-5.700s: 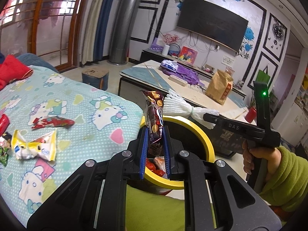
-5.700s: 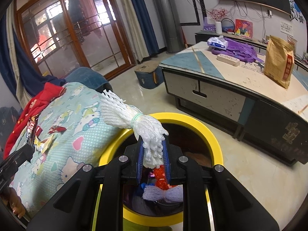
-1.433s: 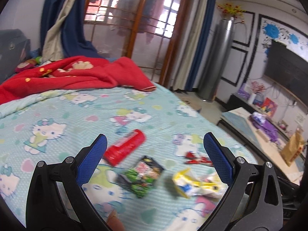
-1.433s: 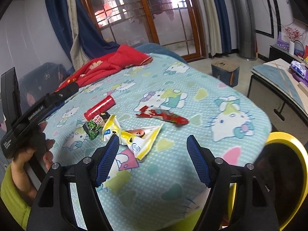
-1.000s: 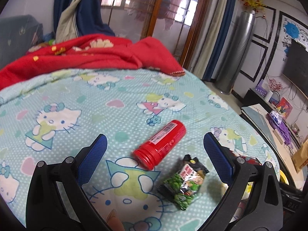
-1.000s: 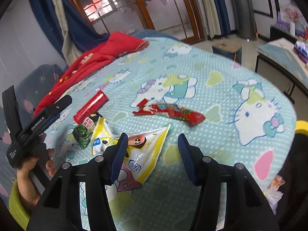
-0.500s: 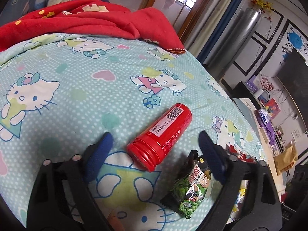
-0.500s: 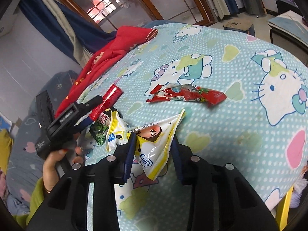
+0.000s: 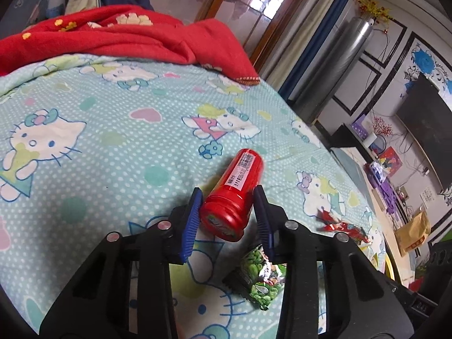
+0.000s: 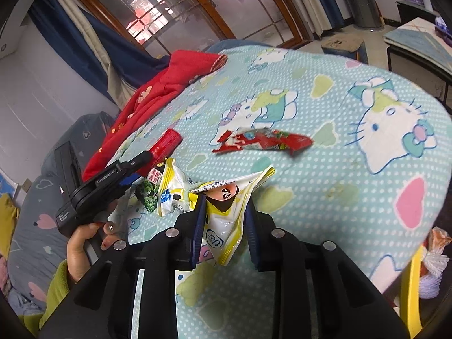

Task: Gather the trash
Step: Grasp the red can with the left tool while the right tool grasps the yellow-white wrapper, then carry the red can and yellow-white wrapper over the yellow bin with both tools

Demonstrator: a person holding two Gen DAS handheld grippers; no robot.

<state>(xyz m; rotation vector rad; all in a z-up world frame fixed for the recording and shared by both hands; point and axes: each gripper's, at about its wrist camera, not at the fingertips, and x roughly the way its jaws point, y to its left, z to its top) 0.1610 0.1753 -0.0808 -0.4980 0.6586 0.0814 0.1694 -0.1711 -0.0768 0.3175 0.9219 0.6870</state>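
Note:
A red plastic bottle point(image 9: 236, 195) lies on the Hello Kitty bedspread point(image 9: 99, 130). My left gripper point(image 9: 227, 220) is closed around its cap end, both blue pads against its sides. A green snack packet point(image 9: 261, 278) lies just below it. My right gripper point(image 10: 224, 226) is narrowed around a yellow-and-white wrapper point(image 10: 226, 212) on the bed, pads at its sides with a little slack. A red candy wrapper point(image 10: 262, 139) lies further ahead. The red bottle point(image 10: 166, 142) and the left gripper's body point(image 10: 107, 180) show at the left of the right wrist view.
A red blanket point(image 9: 118, 34) is bunched at the head of the bed. The yellow bin rim point(image 10: 412, 279) with white foam netting point(image 10: 433, 265) shows at lower right. A low table point(image 9: 367, 180), TV point(image 9: 426, 130) and wooden glass doors point(image 10: 197, 8) stand beyond the bed.
Both grippers moved from the bin to the bed, open and empty. Over the last second the left one closed in on the red bottle and the right one on the yellow wrapper.

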